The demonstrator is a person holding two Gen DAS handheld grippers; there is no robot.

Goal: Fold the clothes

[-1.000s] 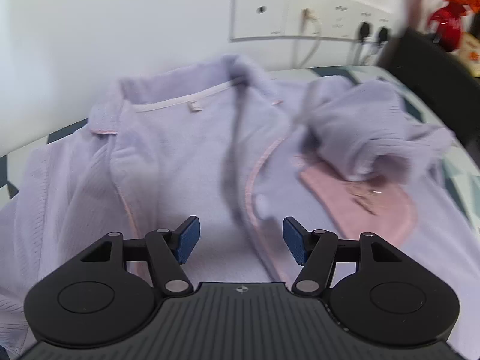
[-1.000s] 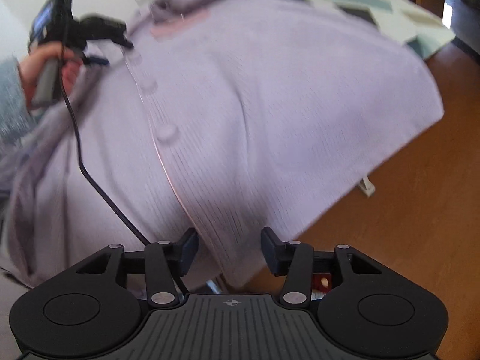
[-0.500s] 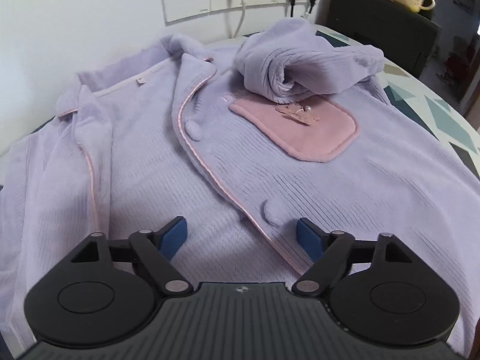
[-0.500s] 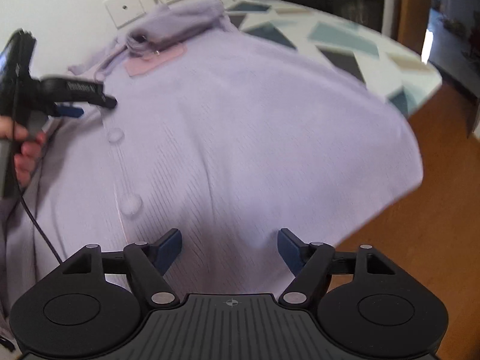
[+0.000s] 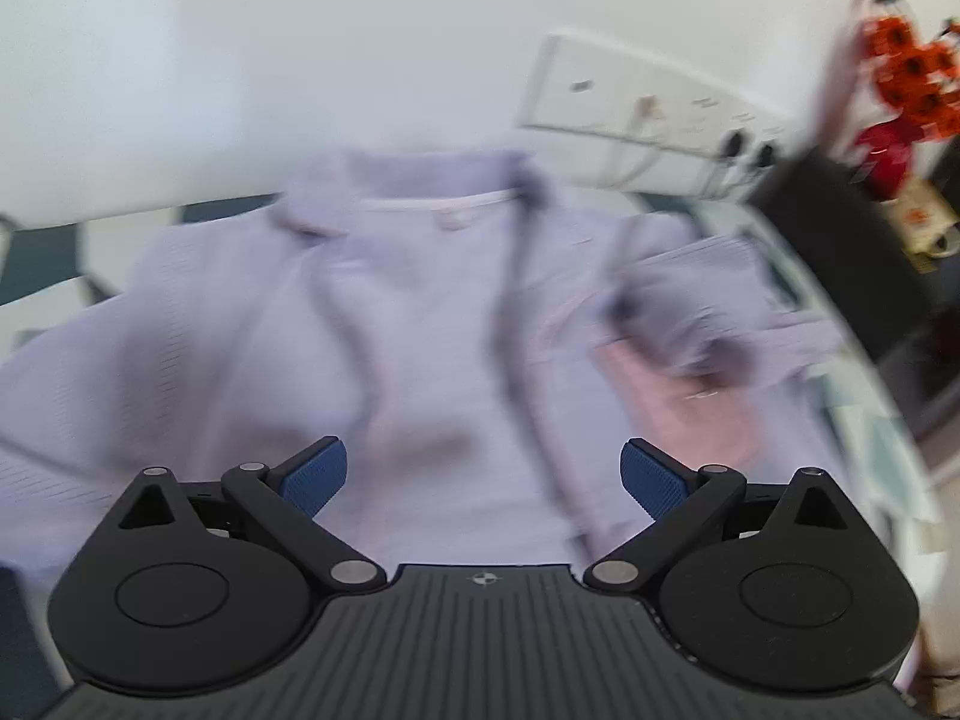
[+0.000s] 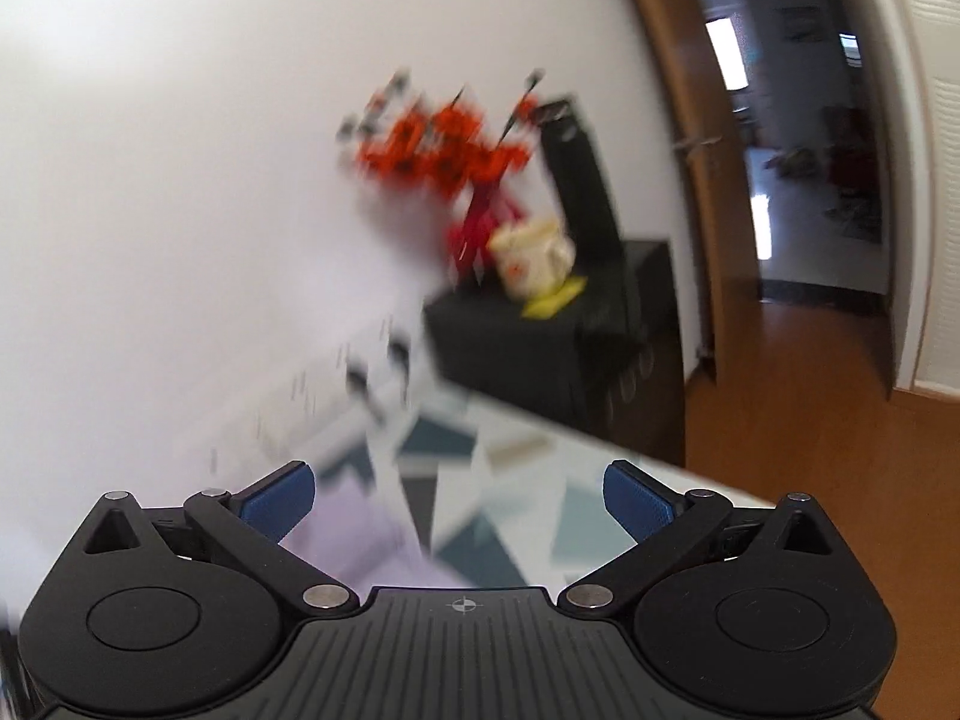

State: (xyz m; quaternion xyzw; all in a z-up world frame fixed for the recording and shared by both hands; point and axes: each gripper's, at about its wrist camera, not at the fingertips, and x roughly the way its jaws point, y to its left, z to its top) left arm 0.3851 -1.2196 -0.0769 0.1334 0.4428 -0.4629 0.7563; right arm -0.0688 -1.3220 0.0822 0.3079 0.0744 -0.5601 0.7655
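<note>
The lilac ribbed button-front pyjama jacket (image 5: 420, 324) lies spread open on the table (image 6: 510, 516), collar at 12 o'clock, ready for folding; left gripper (image 5: 483, 474) and right gripper (image 6: 459, 495) both hover released, empty.

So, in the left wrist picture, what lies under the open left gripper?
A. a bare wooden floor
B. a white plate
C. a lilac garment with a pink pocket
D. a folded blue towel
C: the lilac garment spreads under the open left gripper, its pink pocket to the right.
</note>
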